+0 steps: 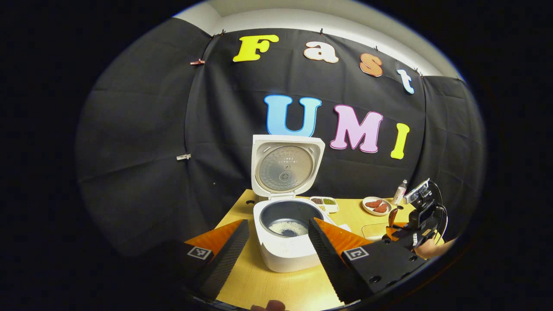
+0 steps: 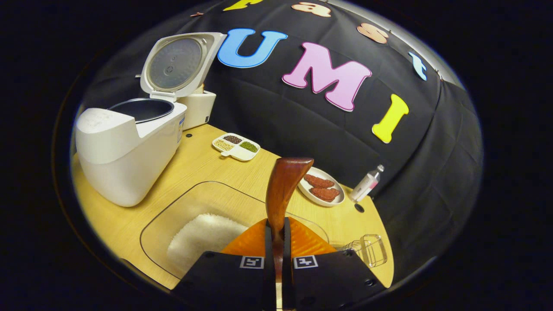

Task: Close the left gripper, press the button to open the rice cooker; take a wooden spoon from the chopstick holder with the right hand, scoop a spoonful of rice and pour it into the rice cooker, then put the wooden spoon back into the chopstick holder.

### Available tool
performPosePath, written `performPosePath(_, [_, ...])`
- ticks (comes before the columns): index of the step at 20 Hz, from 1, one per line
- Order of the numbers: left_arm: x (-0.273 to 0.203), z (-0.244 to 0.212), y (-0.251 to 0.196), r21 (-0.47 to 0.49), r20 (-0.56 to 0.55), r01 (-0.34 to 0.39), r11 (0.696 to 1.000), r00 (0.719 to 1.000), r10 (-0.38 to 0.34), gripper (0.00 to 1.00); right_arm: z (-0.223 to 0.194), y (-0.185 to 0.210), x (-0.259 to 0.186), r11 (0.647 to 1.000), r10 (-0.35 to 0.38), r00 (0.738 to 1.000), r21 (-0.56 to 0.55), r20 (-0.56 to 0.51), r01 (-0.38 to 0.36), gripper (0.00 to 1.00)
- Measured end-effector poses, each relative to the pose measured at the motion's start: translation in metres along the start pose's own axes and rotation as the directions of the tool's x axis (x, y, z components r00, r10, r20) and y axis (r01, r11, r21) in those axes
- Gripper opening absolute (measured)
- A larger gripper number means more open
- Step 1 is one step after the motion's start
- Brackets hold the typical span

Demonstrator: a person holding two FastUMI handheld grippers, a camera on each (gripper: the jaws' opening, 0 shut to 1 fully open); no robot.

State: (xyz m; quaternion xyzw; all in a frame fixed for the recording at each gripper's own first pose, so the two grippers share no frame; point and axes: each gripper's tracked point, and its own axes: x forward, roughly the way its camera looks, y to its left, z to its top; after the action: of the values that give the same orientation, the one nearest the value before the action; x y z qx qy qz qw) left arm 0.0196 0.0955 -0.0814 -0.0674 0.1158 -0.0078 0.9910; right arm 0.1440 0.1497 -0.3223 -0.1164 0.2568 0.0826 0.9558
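The white rice cooker [image 1: 285, 250] stands on the wooden table with its lid [image 1: 285, 166] raised; a little white rice lies in its dark pot [image 1: 288, 228]. My left gripper [image 1: 279, 222] hovers just in front of it, open, one finger on each side of the cooker. In the right gripper view my right gripper [image 2: 278, 222] is shut on the handle of a brown wooden spoon [image 2: 285, 179], which points upward above a clear tray of white rice [image 2: 203, 235]. The open rice cooker [image 2: 129, 147] sits to its left. A clear chopstick holder [image 2: 367, 249] stands at the lower right.
A divided dish of beans [image 2: 236, 146], a plate of reddish pieces [image 2: 322, 188] and a small bottle [image 2: 366, 183] stand along the back of the table [image 2: 207, 172]. In the left gripper view the right gripper [image 1: 421, 216] and the hand holding it [image 1: 432, 248] are at the far right.
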Motion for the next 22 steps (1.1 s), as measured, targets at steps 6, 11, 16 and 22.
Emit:
performPosePath(6, [-0.013,-0.006,0.009,-0.008,0.001,-0.005,1.0,1.0,0.005,0.95,-0.005,0.015,-0.005,0.938,0.031,0.998,0.346,-0.057,-0.01,0.1])
performPosePath(11, [-0.03,-0.007,0.018,-0.018,0.009,-0.028,0.999,1.0,0.028,0.95,-0.011,-0.001,-0.001,0.783,0.06,0.995,0.622,-0.079,0.002,0.1])
performPosePath(16, [-0.043,-0.006,0.021,-0.012,0.008,-0.047,0.999,0.999,0.047,0.95,-0.029,-0.021,-0.002,0.55,0.108,0.993,0.835,-0.056,-0.013,0.1])
performPosePath(22, [-0.049,-0.005,0.018,-0.014,0.01,-0.051,0.999,0.999,0.052,0.95,-0.022,-0.029,-0.013,0.38,0.134,0.99,0.921,0.036,-0.085,0.1])
